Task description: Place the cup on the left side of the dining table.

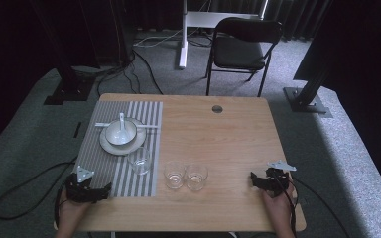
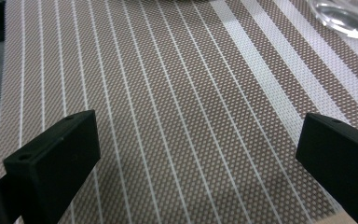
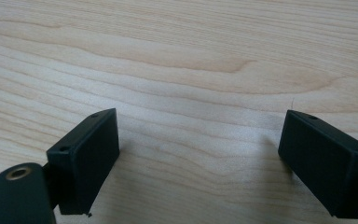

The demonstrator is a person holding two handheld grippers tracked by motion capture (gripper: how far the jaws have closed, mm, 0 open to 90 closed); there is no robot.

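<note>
High view: left claw (image 1: 88, 187) spread wide over the striped placemat (image 1: 99, 148); right claw (image 1: 269, 181) likewise, above bare table (image 1: 228, 139).

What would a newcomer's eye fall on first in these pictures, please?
Likely the white bowl with a spoon in it, set on a plate on the striped placemat at the table's left. Next, three clear glasses along the near side, with both grippers, left and right, open.

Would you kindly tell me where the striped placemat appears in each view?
High view: the striped placemat covers the table's left part.
Left gripper view: the placemat lies beneath the open jaws.
Right gripper view: bare wooden tabletop beneath the open jaws.
Shared landmark: the clear glass standing on the mat.
</note>
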